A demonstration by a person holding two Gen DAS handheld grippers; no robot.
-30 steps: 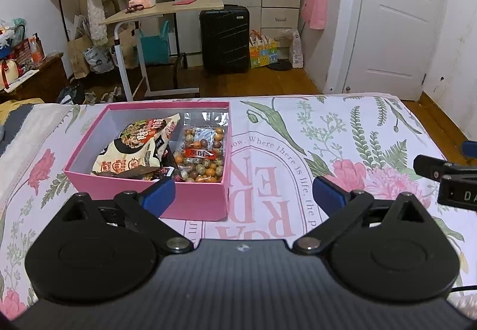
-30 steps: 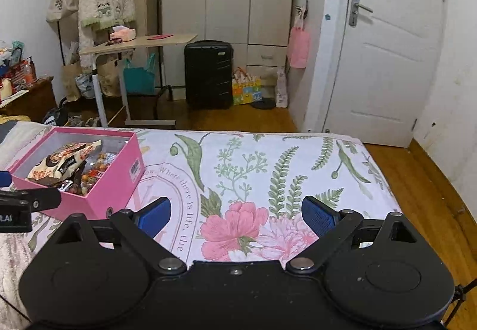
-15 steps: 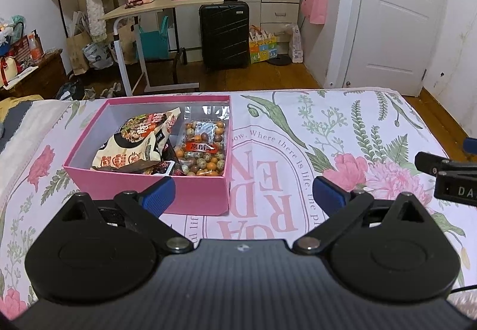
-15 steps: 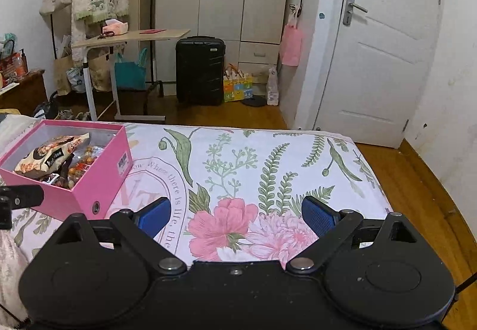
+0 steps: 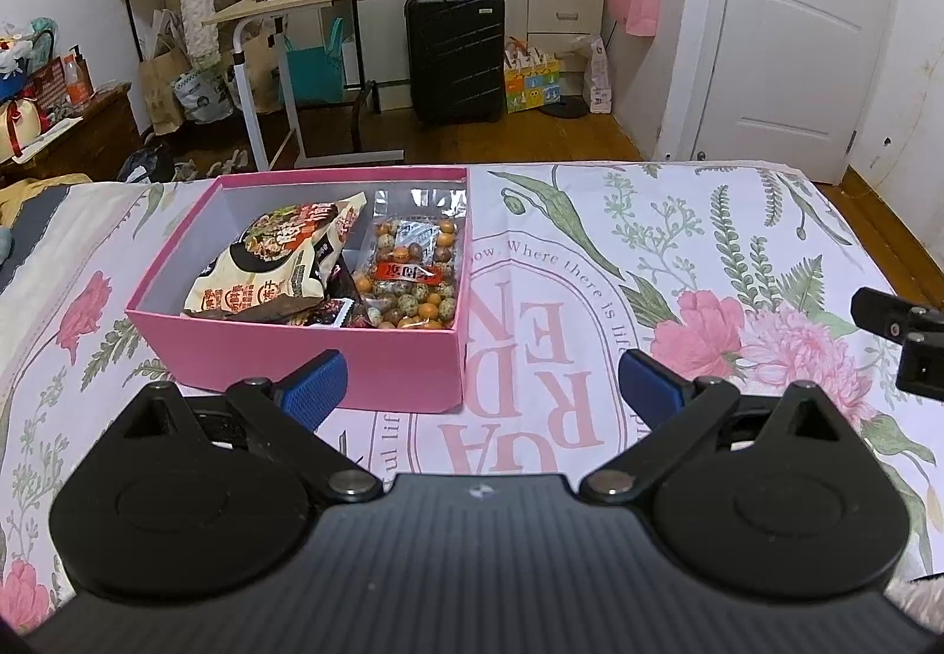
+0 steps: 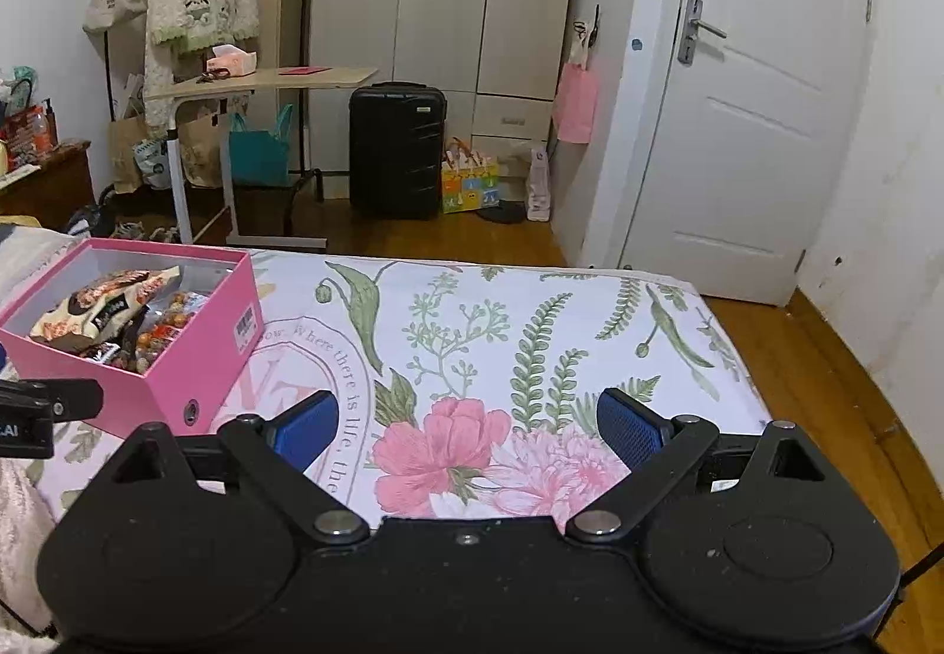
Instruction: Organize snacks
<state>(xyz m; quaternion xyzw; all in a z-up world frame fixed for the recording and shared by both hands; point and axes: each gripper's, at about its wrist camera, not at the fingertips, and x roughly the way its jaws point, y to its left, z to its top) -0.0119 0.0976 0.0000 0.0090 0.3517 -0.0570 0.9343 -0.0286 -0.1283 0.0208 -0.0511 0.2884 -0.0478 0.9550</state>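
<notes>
Snacks sit inside one pink box [image 5: 307, 359] on the floral bedspread [image 5: 708, 252], and none lie loose on the cloth in either view. By my count the box holds at least three packets: one large cream-and-orange bag [image 5: 271, 264] leaning across the left half, one clear bag of speckled coated nuts [image 5: 413, 270] along the right wall, and one dark wrapper [image 5: 336, 311] wedged low between them. More may be hidden underneath; I cannot tell.

Both claws are empty. The left gripper [image 5: 481, 382] hangs just short of the box's near wall with its blue pads spread wide, nothing between them. The right gripper [image 6: 466, 427] is equally wide, over the pink printed flower, well apart from the box, which lies off to its left.

Judging from this, the gathering step looks finished or nearly so, since everything visible is already in the box. What remains is probably tidying the contents or closing up, though no lid is in view. If a packet needs straightening, the next move calls for the left claw to rise over the near wall and come down on the big bag's crinkled edge, gripping gently so the nut bag is not crushed.
</notes>
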